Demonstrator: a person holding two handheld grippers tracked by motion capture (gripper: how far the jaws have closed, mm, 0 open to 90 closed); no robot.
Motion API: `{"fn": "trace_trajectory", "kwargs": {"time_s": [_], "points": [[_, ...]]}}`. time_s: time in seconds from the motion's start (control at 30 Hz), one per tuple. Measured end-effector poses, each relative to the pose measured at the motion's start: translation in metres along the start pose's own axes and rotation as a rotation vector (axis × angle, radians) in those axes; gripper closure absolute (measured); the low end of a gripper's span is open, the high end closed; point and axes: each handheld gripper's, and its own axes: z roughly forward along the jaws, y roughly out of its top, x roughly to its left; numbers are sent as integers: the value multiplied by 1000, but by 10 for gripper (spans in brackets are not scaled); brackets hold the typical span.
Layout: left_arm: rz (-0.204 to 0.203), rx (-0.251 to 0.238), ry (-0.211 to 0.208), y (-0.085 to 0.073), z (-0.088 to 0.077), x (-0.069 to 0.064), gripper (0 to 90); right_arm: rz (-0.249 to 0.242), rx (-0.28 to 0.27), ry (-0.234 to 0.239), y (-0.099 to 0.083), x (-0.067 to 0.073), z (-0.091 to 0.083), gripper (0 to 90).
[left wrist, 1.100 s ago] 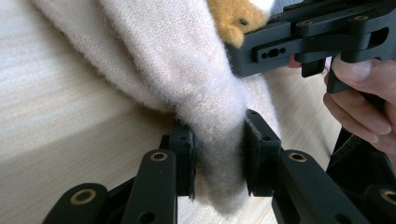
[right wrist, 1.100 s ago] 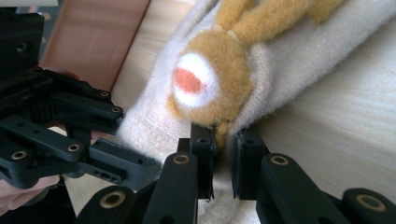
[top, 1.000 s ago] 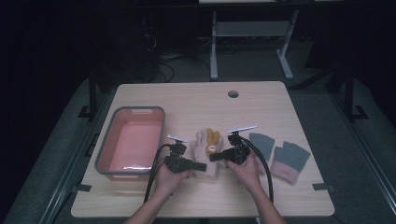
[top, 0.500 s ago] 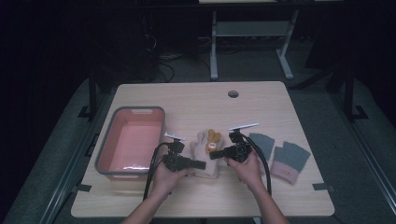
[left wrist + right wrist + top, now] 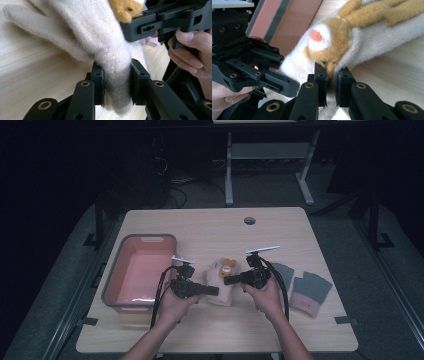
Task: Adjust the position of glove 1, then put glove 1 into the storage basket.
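A cream knitted glove (image 5: 219,270) with an orange plush animal on it lies at the table's middle, just right of the pink basin. In the left gripper view my left gripper (image 5: 117,75) is shut on a thick cream fold of the glove (image 5: 100,37). My right gripper (image 5: 331,72) is shut on the glove's (image 5: 372,42) edge, right at the orange animal's face. From above, the left gripper (image 5: 215,291) and right gripper (image 5: 228,280) point toward each other across the glove's near side. Each gripper view shows the other gripper close by.
A pink basin (image 5: 165,240) with a grey rim stands at the left of the wooden table (image 5: 210,227). Two grey gloves (image 5: 310,287) with pink cuffs lie to the right of my right hand. A round cable hole (image 5: 249,220) sits near the far edge.
Both hands have risen a little, and the near side of the cream glove has come up with them. Both grips have stayed shut.
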Motion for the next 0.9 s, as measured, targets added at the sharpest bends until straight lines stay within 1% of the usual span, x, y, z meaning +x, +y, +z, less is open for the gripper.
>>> {"fn": "trace_trajectory", "kwargs": {"time_s": [0.07, 0.1, 0.13, 0.17, 0.23, 0.27, 0.33, 0.53, 0.6, 0.7, 0.9], "points": [[1, -6, -2, 2, -3, -1, 691, -7, -4, 3, 3, 3, -2, 820], [0, -7, -6, 3, -5, -1, 690, 1, -5, 6, 4, 5, -2, 820], [2, -9, -10, 3, -6, -1, 691, -9, -8, 10, 5, 4, -3, 820], [14, -7, -13, 5, -8, -1, 691, -9, -4, 10, 7, 6, -4, 820], [15, -9, -16, 6, -9, -1, 691, -6, -4, 11, 8, 8, -4, 820], [16, -15, -21, 8, -12, -2, 691, -17, -10, 10, 10, 10, -6, 820], [14, -19, -21, 9, -13, -3, 691, -16, -12, 12, 11, 12, -7, 821], [30, -25, -28, 12, -19, -7, 691, -23, -17, 17, 15, 18, -12, 821], [32, -26, -25, 13, -22, -8, 690, -30, -17, 14, 17, 22, -12, 821], [22, -33, -36, 14, -25, -7, 691, -38, -18, 17, 19, 24, -12, 821], [29, -35, -28, 16, -28, -10, 691, -35, -17, 18, 23, 27, -14, 821]]}}
